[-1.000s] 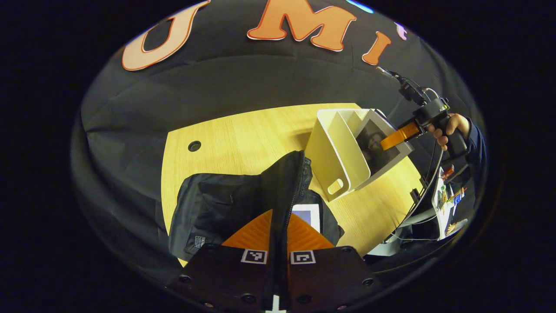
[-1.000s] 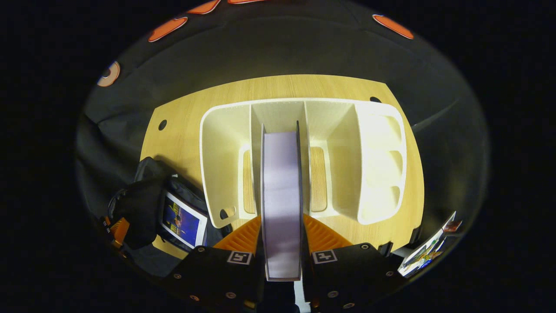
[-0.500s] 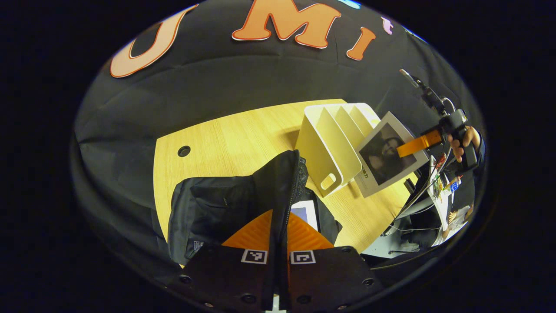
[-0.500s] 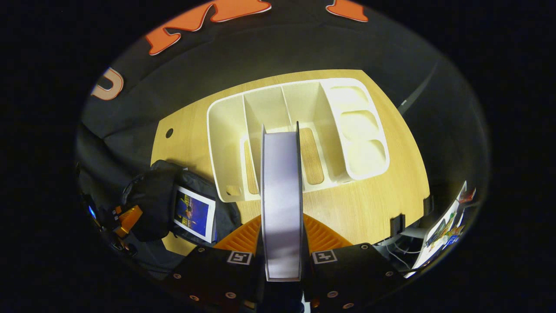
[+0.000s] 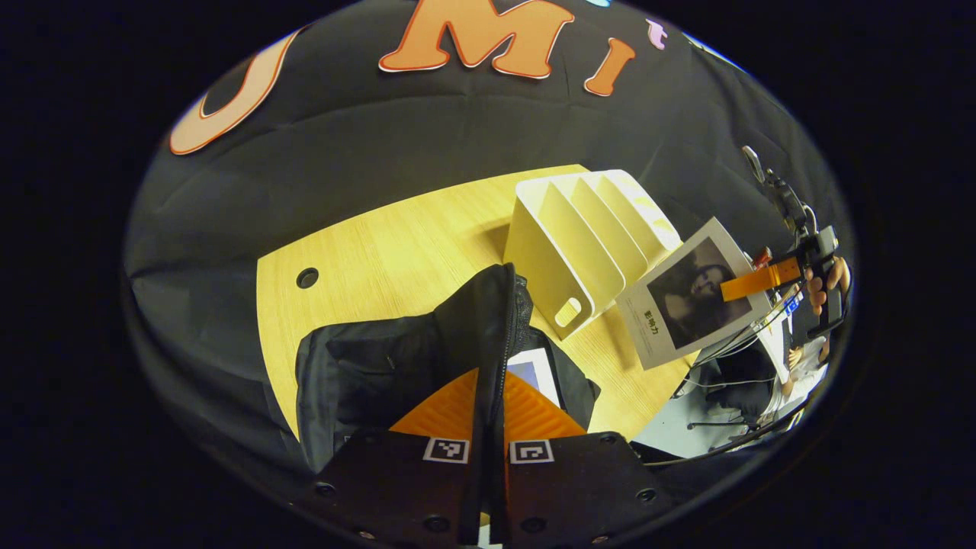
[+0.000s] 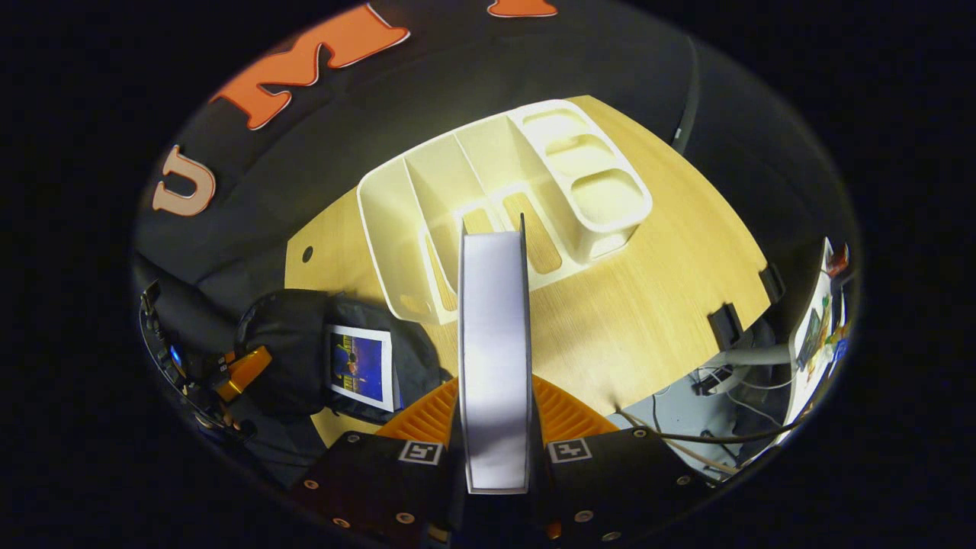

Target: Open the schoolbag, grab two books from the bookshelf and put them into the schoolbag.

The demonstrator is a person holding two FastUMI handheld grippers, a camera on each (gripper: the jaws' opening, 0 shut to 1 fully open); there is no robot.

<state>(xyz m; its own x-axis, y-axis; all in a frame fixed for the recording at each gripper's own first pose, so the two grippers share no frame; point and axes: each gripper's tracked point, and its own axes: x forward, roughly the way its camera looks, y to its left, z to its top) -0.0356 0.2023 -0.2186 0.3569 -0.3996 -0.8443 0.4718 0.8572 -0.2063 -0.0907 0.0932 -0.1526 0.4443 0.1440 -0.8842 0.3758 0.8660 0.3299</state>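
The right gripper [image 6: 494,427] clamps a book [image 6: 494,343] clear of the bookshelf [image 6: 488,191]. The left gripper [image 5: 488,457] pinches the schoolbag [image 5: 427,351] flap, jaws narrow, a second book [image 6: 362,364] inside.

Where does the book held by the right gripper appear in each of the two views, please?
Left gripper view: the book is at right, cover showing, just off the white bookshelf.
Right gripper view: its page edge fills the centre, between the fingers.
Shared landmark: the white bookshelf on the wooden table.

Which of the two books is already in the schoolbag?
The blue-covered book lies in the open schoolbag; the grey portrait book is in the right gripper, clear of the bookshelf.
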